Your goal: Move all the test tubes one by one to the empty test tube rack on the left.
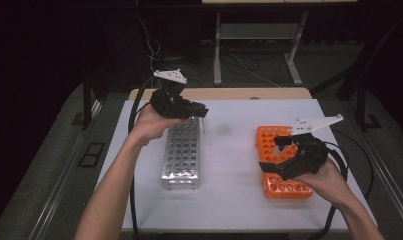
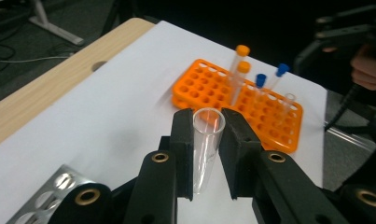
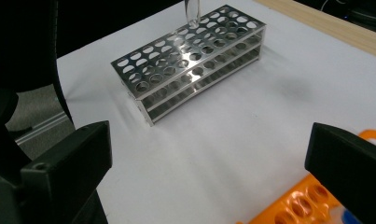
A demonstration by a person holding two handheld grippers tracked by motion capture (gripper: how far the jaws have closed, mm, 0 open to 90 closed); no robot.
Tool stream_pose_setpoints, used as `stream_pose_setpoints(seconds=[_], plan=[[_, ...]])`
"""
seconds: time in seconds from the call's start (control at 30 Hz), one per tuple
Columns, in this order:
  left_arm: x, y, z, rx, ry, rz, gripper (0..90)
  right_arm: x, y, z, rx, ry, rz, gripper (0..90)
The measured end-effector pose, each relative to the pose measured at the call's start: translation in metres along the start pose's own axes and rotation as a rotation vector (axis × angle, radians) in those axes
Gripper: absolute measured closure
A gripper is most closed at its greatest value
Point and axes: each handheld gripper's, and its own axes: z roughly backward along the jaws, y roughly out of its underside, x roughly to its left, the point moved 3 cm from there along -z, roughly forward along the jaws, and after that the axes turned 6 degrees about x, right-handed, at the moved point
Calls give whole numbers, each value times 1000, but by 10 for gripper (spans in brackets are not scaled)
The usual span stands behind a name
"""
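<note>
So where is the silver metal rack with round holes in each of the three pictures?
High view: the silver metal rack with round holes stands left of centre, below the left gripper.
Left gripper view: a corner of it at bottom left.
Right gripper view: upper centre.
Shared landmark: the orange plastic rack.

No readable text

No letters, numbers, labels or brand marks can be made out on the racks, the tubes, the grippers or the table sheet in these pictures.
</note>
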Motion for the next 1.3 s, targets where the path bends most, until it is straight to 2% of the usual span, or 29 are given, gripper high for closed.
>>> stream_pose_setpoints(seconds=[0.13,0.43,0.63,0.83,1.03,1.3], plan=[[12,2,4,-10,-25,19,745,-2,11,6,-19,12,-26,3],[42,9,4,-14,-83,69,746,-10,48,20,-61,38,-105,4],[63,11,-5,-13,-108,99,746,-14,64,22,-65,49,-138,4],[81,11,-18,14,-136,111,746,-21,84,19,-42,59,-166,4],[95,14,-32,15,-155,121,746,-25,96,13,-31,50,-193,4],[117,19,-46,25,-185,159,746,-28,109,9,-23,38,-209,4]])
